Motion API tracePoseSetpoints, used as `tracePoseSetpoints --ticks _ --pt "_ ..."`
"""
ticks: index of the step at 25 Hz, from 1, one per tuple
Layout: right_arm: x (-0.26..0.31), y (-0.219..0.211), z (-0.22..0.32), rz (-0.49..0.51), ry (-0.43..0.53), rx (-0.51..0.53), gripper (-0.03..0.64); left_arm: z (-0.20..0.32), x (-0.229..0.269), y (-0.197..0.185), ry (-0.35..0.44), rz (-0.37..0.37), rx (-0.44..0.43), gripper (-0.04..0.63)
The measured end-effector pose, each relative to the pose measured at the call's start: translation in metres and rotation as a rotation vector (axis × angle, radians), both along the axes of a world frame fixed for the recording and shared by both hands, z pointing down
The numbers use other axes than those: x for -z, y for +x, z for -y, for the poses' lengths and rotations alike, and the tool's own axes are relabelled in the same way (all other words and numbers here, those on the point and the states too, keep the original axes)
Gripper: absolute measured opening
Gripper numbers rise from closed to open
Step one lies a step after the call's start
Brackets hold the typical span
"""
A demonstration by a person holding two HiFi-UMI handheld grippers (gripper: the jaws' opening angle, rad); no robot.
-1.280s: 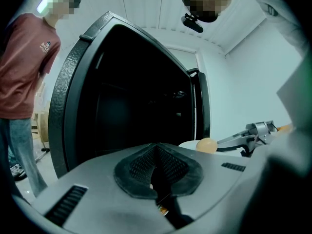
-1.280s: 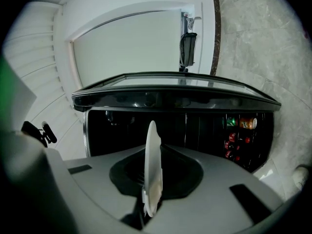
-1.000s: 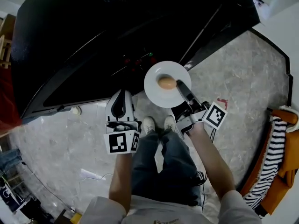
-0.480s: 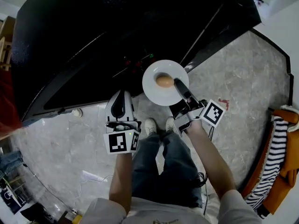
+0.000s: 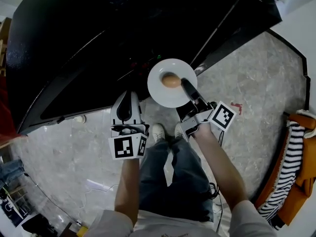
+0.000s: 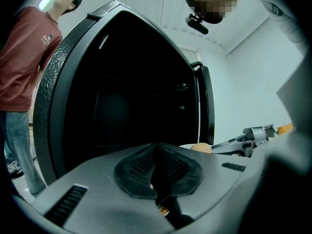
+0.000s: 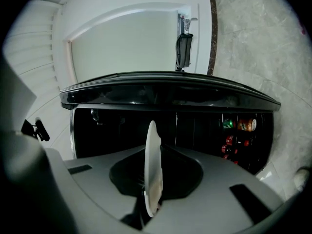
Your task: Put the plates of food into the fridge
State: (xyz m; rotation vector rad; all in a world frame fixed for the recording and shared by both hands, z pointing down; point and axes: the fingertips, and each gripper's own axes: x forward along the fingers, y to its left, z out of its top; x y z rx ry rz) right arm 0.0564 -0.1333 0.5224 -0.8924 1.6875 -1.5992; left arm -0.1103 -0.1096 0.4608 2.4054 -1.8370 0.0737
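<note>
A white plate (image 5: 165, 90) with a round tan piece of food (image 5: 171, 80) is held level in front of the black fridge (image 5: 98, 33). My right gripper (image 5: 186, 86) is shut on the plate's near rim. The right gripper view shows the plate (image 7: 152, 169) edge-on between the jaws of the right gripper (image 7: 152, 199). My left gripper (image 5: 127, 102) hangs lower left of the plate, shut and empty. In the left gripper view the left gripper (image 6: 157, 179) points at the fridge (image 6: 122, 96), with the food (image 6: 201, 148) at the right.
Drink cans (image 7: 239, 125) show inside the dark fridge at the right. A person in a red shirt (image 6: 24, 57) stands left of the fridge. A striped cloth on an orange chair (image 5: 296, 152) is at the right. My shoes (image 5: 157, 131) rest on the marble floor.
The right gripper has carried the plate a little up and left, closer to the fridge. The left gripper has barely moved.
</note>
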Motion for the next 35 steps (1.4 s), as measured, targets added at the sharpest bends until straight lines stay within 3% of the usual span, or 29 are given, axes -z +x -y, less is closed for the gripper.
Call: tracePoseSetpoints --ticks 20,35 --pt "-0.023 0.007 0.021 -0.001 -0.037 -0.048 0.026 0.015 -0.02 0.014 -0.024 0.044 -0.024 0.006" --pt "-0.033 0.001 0.042 -0.008 -0.038 -0.068 0.026 0.031 -0.03 0.014 -0.025 0.032 -0.033 0.006"
